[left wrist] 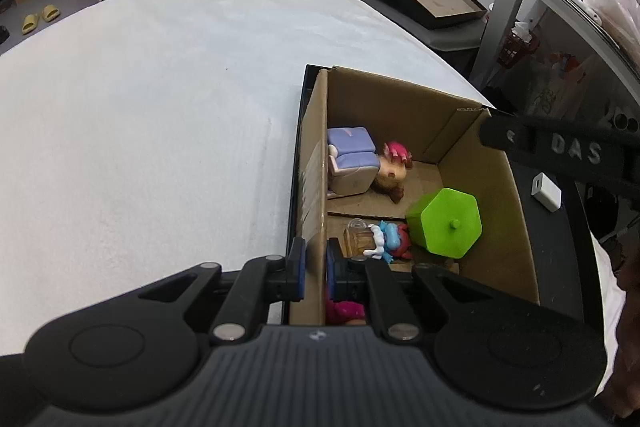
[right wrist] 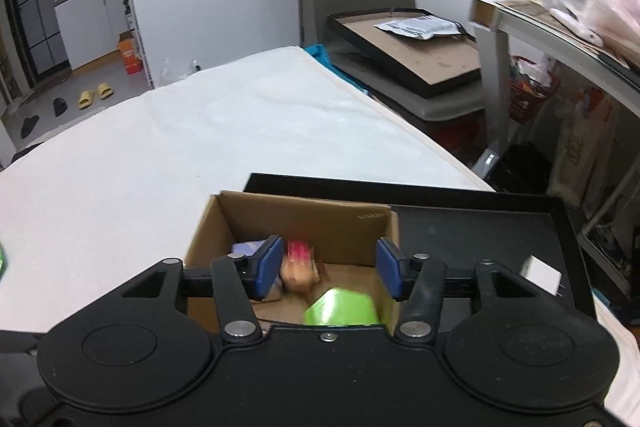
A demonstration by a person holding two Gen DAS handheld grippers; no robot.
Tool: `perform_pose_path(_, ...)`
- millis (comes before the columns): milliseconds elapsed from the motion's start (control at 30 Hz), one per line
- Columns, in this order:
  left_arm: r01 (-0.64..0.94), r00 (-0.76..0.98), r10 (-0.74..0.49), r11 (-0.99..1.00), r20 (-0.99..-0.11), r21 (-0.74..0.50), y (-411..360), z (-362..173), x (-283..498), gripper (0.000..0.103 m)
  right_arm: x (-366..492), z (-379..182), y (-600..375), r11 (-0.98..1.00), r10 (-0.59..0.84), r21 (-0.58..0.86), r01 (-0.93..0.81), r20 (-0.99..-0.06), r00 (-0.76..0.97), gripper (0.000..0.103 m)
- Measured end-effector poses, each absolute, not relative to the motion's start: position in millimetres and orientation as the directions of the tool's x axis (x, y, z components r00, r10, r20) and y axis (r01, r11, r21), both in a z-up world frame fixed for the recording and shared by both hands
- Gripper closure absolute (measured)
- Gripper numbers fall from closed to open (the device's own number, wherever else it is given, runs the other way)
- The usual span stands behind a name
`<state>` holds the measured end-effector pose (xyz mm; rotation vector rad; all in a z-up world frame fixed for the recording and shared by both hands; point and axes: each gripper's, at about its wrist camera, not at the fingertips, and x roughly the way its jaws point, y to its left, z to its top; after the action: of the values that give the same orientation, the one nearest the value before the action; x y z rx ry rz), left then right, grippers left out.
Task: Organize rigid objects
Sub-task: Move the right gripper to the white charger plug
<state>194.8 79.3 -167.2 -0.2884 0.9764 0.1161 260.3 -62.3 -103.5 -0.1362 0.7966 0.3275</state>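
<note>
The left gripper (left wrist: pixel 316 267) pinches the cardboard box's (left wrist: pixel 500 187) left wall, apparently steadying it near the table's right edge, while the right gripper (right wrist: pixel 328 269) hovers open-jawed, empty, over the green container (left wrist: pixel 444 225) and toy figures inside.

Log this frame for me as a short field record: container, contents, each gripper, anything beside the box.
container: open brown cardboard box standing in a black tray on a white table
contents: green hexagonal lidded pot, pink-haired doll figure, lilac and white toy armchair, small blue and red figure
left gripper: jaws shut on the box's near left wall
right gripper: jaws open above the box, nothing between them
beside box: small white plug adapter in the tray
</note>
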Motion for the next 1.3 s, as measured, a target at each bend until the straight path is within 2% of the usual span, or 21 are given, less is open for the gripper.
perform_pose_path(133, -0.225, 0.558, -0.024, 0.958, -0.829, -0.179, 78, -167, 195, 0.094, 258, -107, -78, 0.951, 0.207, -0.009, -0.309, -0.726, 0.656, 0.047)
perform_pose_path(233, -0.223, 0.562, -0.018, 0.959, -0.827, -0.173, 77, -166, 194, 0.094, 258, -108, -93, 0.959, 0.184, -0.016, -0.283, -0.727, 0.662, 0.042)
perform_pose_path(967, -0.219, 0.573, 0.081, 0.974, -0.815, -0.058, 56, -159, 193, 0.093, 262, -134, -186, 0.99, 0.13, 0.055, -0.132, -0.733, 0.668, 0.041)
perform_pose_path(1200, -0.22, 0.558, 0.128, 0.975, -0.82, 0.003, 46, -159, 198, 0.083, 271, -157, -223, 0.991, 0.133, 0.116, -0.071, -0.711, 0.691, 0.039)
perform_pose_path(1267, -0.24, 0.547, 0.145, 0.971, -0.825, 0.011, 46, -159, 200, 0.07, 275, -166, -232, 0.991, 0.117, 0.124, -0.039, -0.721, 0.683, 0.039)
perform_pose_path(1300, -0.248, 0.544, 0.151, 0.969, -0.825, 0.013, 46, -159, 200, 0.067, 277, -168, -235, 0.991, 0.115, 0.131, -0.028, -0.725, 0.679, 0.039)
